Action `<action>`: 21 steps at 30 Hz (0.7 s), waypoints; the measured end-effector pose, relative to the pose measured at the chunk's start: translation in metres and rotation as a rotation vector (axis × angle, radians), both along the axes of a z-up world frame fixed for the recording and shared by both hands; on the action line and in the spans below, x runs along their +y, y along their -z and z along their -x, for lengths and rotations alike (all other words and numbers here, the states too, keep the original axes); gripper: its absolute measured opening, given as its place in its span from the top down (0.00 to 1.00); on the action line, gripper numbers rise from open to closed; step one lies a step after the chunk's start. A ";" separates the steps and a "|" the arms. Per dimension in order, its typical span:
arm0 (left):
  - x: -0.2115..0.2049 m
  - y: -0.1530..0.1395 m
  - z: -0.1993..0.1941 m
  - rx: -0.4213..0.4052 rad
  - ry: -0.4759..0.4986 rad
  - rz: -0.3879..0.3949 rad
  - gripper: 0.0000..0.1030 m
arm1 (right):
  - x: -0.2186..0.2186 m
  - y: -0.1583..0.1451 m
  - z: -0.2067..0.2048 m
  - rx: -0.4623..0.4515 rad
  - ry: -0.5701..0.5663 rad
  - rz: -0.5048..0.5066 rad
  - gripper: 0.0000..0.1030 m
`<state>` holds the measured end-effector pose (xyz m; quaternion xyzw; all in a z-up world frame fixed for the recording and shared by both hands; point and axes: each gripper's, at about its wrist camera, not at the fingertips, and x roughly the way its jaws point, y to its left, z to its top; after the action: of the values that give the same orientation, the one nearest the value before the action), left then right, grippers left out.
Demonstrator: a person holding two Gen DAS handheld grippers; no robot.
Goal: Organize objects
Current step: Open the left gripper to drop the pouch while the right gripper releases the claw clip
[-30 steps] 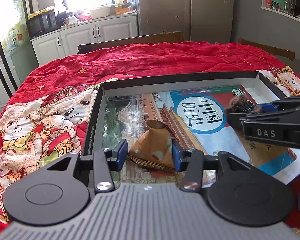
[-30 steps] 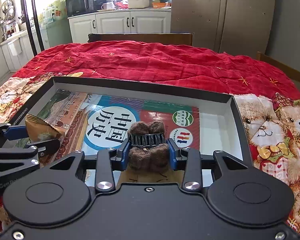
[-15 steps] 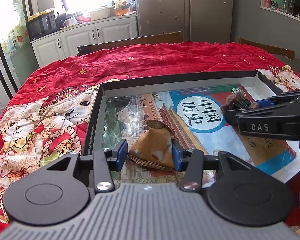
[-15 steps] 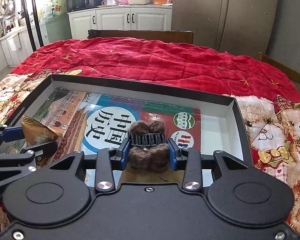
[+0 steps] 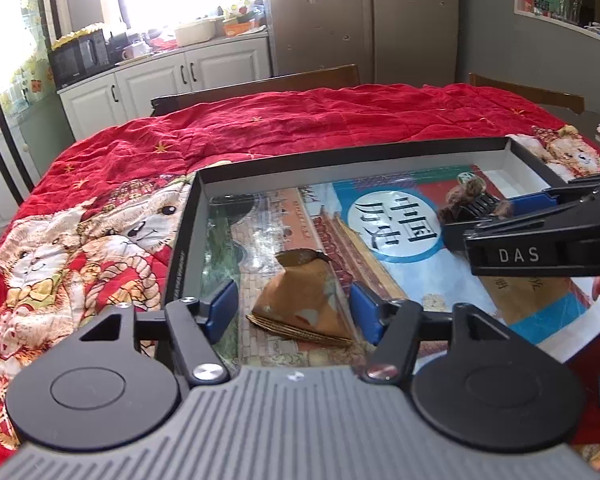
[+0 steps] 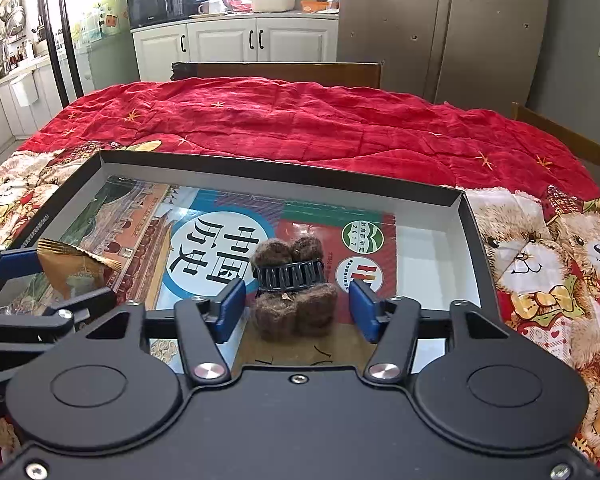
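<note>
With both items released into the shallow black-rimmed cardboard tray (image 6: 474,240), your left gripper (image 5: 294,312) has just spread clear of the folded tan foil packet (image 5: 304,300) and your right gripper (image 6: 298,308) of the brown fuzzy hair claw clip (image 6: 292,288); next, withdraw both without nudging them.

Glossy film over the printed book (image 6: 220,240) cover, catching window glare. The shallow box (image 6: 284,172) looks like matt card, black outside, pale grey within. Foil-like orange packet (image 5: 304,300), crinkled, with a serrated gold edge. The brown hair clip (image 6: 292,288) is fuzzy, woolly stuff round a hard black plastic comb (shiny teeth). Quilted red blanket (image 6: 300,124), soft cloth, rumpled, faint sheen. Left gripper (image 5: 294,308): matt black plastic, ribbed grey housing, smooth blue pads (image 5: 222,308), bright metal screws. Right gripper (image 6: 298,308) the same, all black.
</note>
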<state>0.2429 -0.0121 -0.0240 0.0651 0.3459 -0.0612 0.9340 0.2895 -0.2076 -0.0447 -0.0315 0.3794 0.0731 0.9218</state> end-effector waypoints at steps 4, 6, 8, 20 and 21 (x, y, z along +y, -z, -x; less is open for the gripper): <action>-0.002 -0.007 0.005 -0.032 0.012 0.003 0.23 | -0.008 -0.008 0.008 -0.024 0.010 -0.043 0.44; -0.002 -0.015 0.010 -0.060 0.012 0.006 0.18 | -0.015 -0.016 0.015 -0.039 0.011 -0.067 0.43; -0.001 -0.024 0.017 -0.095 0.007 0.005 0.16 | -0.023 -0.026 0.023 -0.055 0.016 -0.085 0.43; 0.000 -0.078 0.099 -0.230 0.075 0.041 0.15 | -0.077 -0.084 0.127 -0.196 0.052 -0.094 0.45; -0.001 -0.078 0.108 -0.235 0.086 0.041 0.16 | -0.082 -0.086 0.138 -0.203 0.051 -0.090 0.46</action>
<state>0.1350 -0.0126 0.0538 0.0675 0.2297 -0.1004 0.9657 0.1511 -0.2892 0.0411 0.0124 0.2812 0.0631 0.9575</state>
